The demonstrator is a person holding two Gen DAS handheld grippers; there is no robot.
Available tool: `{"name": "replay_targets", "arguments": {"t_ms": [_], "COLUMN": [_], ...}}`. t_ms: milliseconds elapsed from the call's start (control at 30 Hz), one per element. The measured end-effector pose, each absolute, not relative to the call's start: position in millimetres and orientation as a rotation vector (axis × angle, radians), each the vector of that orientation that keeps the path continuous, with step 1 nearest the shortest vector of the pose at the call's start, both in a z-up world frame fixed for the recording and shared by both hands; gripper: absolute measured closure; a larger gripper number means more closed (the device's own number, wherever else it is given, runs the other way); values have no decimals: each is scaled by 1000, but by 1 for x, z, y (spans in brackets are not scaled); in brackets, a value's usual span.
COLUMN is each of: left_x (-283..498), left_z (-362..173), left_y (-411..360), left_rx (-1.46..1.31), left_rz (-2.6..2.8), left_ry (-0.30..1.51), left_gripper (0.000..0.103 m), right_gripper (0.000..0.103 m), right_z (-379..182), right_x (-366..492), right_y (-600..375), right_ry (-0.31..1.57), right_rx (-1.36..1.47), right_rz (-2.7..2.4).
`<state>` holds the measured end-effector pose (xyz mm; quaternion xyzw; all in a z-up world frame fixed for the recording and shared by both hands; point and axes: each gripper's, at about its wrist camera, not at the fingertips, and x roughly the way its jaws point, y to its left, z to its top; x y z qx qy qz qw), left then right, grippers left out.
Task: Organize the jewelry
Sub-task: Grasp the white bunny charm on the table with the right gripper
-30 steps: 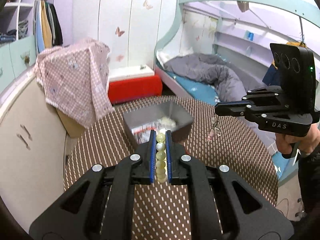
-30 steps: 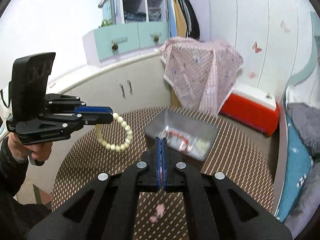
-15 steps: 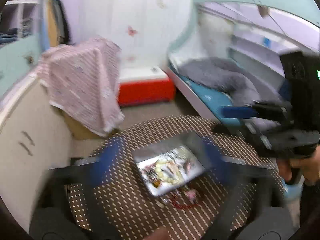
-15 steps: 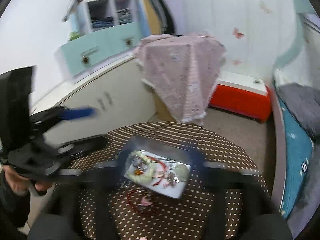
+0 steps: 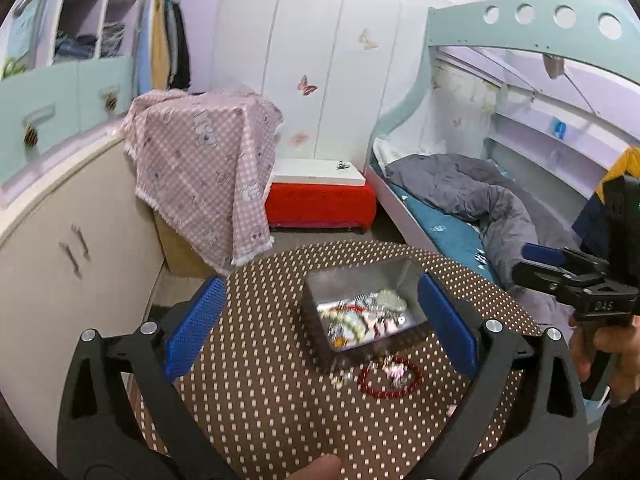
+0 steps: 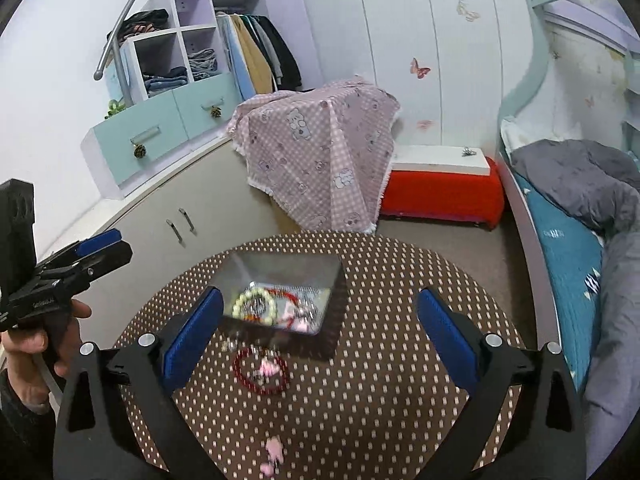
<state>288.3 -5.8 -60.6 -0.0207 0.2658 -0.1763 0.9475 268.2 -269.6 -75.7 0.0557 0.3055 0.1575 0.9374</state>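
My left fingers [image 5: 322,320] stand wide with nothing between them, and my right fingers [image 6: 318,326] the same; both pairs have just been opening. I judge they gape like this because each has let its piece go over the tin [image 6: 280,270], which sits near the middle of the worktop [image 6: 380,400].

The pale bead bracelet [image 6: 256,306] lies inside the tin, at its left side in the right view, among red cord and small metal bits too blurred to name. Not everything is in: a red bead bracelet [image 6: 262,372] lies on the worktop just in front of the tin's near wall, with a small pink piece inside its ring, and a pink charm [image 6: 272,454] lies at the near edge. I reckon those are next.

The worktop is round, under a brown cloth with pale dots. Beyond it are a cupboard draped in pink checked fabric, a red box and a bed with a grey quilt.
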Motion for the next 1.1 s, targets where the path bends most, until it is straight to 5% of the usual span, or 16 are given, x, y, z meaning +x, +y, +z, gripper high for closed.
{"name": "replay_targets", "arguments": {"t_ms": [967, 1100], "left_x": [247, 256], "left_z": [-136, -144], "left_y": [-6, -17], "left_rx": [24, 81], "left_rz": [-303, -287], "left_ry": [697, 718], "left_gripper": [8, 8], "right_gripper": [10, 27], "right_z": [-165, -172], "right_x": [204, 208], "right_y": [-226, -218], "right_ry": [848, 865], "right_rx": [3, -33], "right_rz": [303, 315]}}
